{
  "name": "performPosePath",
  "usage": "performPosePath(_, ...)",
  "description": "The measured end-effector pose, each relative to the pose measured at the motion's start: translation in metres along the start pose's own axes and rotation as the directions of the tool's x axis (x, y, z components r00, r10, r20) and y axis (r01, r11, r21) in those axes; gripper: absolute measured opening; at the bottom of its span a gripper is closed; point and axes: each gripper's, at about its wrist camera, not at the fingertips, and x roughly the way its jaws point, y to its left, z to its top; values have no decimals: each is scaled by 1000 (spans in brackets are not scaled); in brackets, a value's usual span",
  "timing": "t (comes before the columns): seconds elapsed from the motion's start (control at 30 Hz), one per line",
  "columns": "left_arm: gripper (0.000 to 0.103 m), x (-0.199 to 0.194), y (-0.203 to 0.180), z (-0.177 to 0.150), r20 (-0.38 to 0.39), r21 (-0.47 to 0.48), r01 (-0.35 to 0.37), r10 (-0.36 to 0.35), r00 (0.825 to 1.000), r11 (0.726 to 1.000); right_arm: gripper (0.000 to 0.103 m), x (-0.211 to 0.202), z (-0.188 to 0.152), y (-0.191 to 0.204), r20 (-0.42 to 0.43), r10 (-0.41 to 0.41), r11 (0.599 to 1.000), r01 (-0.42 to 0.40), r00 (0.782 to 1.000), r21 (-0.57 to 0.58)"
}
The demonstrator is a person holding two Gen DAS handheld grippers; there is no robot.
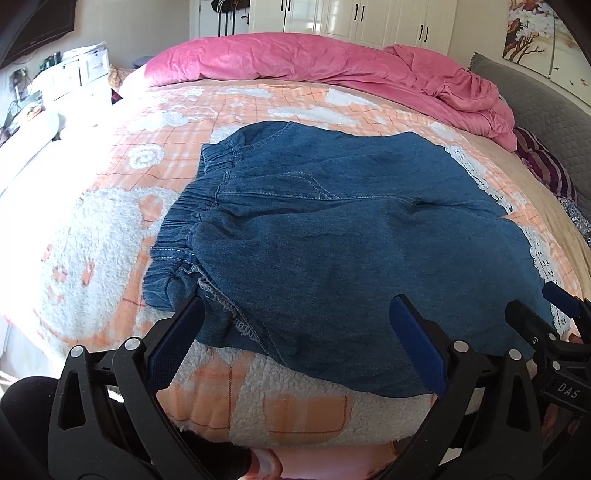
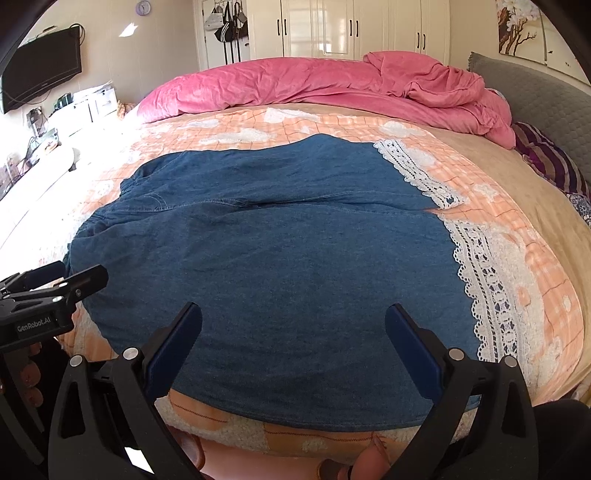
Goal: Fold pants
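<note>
- One pair of denim pants (image 2: 280, 266) lies spread flat on the bed, straight ahead of both grippers, with its near hem running under and between their fingertips.
- The elastic waistband (image 1: 184, 218) sits ahead and to the left of the left gripper (image 1: 295, 347); the two lace cuffs (image 2: 491, 288) lie ahead and to the right of the right gripper (image 2: 293, 350).
- Both legs show side by side, with a seam line running across between them, so as far as I can judge no fold is made yet; the whole folding is still ahead.
- The left gripper's jaws stand wide apart, hovering at the pants' near edge close to the waistband corner and holding nothing.
- The right gripper's jaws are likewise spread wide, poised over the near edge of the leg, with no cloth pinched between them.
- Each gripper shows at the rim of the other's view: the right one off to the left gripper's right, the left one off to the right gripper's left. That makes two grippers in all.
- Under the pants lies one fleecy orange-and-white checked blanket (image 1: 110, 229), which covers the bed out to both sides.
- Beyond the pants, far ahead of both grippers, one pink duvet (image 2: 295, 85) lies bunched along the far side of the bed.
- To the far right a grey headboard (image 2: 546, 96) stands; white wardrobe doors (image 2: 332, 29) close the room behind.
</note>
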Motion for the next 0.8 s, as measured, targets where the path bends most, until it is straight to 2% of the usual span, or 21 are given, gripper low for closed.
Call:
performPosePath(0.2, 94, -6, 4, 25, -33, 10, 24, -24, 999, 1000, 99, 8, 38, -4, -26, 73, 997, -73, 997, -19)
performPosePath(0.33, 94, -5, 20, 63, -10, 5, -3, 3, 1000, 1000, 99, 21, 75, 8, -18, 81, 984, -83, 997, -158)
performPosePath(0.4, 94, 5, 33, 84, -20, -14, -6, 5, 1000, 1000, 99, 35, 96, 11, -44, 139, 975, -144, 989, -168)
performPosePath(0.5, 94, 38, 56, 119, -51, 7, -62, 62, 997, 998, 99, 59, 120, 16, -85, 190, 964, -202, 978, -171)
performPosePath(0.6, 94, 73, 76, 142, -83, 30, -63, 66, 994, 998, 99, 87, 146, 24, -121, 226, 946, -247, 967, -208)
performPosePath(0.73, 94, 116, 82, 150, -141, 116, -8, 25, 990, 993, 99, 127, 178, 40, -176, 256, 912, -298, 950, -282)
performPosePath(0.77, 94, 124, 85, 149, -147, 109, -3, 20, 989, 994, 99, 138, 186, 43, -186, 257, 907, -303, 948, -293)
performPosePath(0.8, 94, 133, 89, 149, -163, 87, 30, -16, 987, 996, 99, 152, 195, 48, -205, 256, 899, -311, 945, -309)
